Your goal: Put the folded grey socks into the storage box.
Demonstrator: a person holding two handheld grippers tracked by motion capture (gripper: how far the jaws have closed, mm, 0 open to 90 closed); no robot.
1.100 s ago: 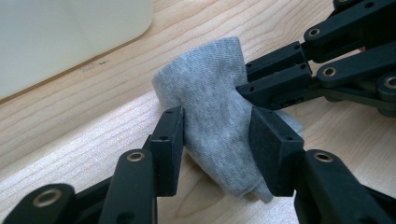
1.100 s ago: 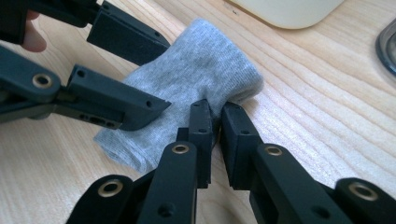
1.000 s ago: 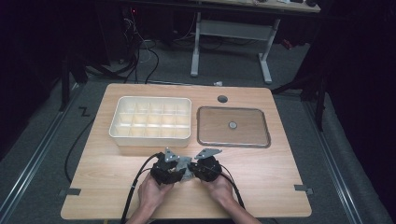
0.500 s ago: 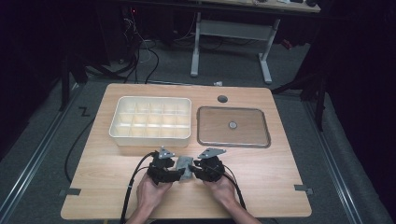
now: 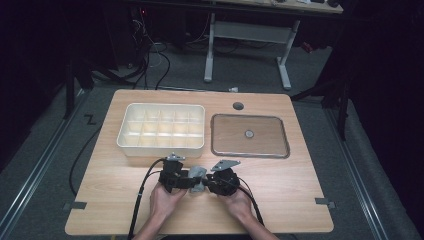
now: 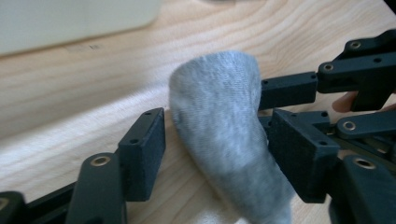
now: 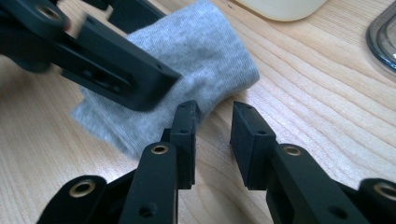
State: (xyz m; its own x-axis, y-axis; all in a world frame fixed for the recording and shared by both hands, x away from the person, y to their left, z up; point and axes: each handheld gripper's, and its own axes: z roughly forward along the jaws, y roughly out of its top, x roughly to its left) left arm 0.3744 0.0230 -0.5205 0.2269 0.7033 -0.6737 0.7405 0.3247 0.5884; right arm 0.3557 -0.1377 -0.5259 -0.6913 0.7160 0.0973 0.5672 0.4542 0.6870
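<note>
sock (image 6: 224, 135) lengthwise toward tray (image 5: 162, 131) | left tongs (image 6: 215, 154) opening around it | right tongs (image 7: 214, 140) narrow, empty

- The left gripper (image 5: 186, 181) is pointing sideways toward the other hand, low over the table. Its jaws have just been opening and are standing apart around a grey sock (image 6: 224, 135).
- The right gripper (image 5: 209, 183) is facing it, jaws a little apart with nothing between them; they have just been closing a bit.
- Both hands are sitting close together.
</note>
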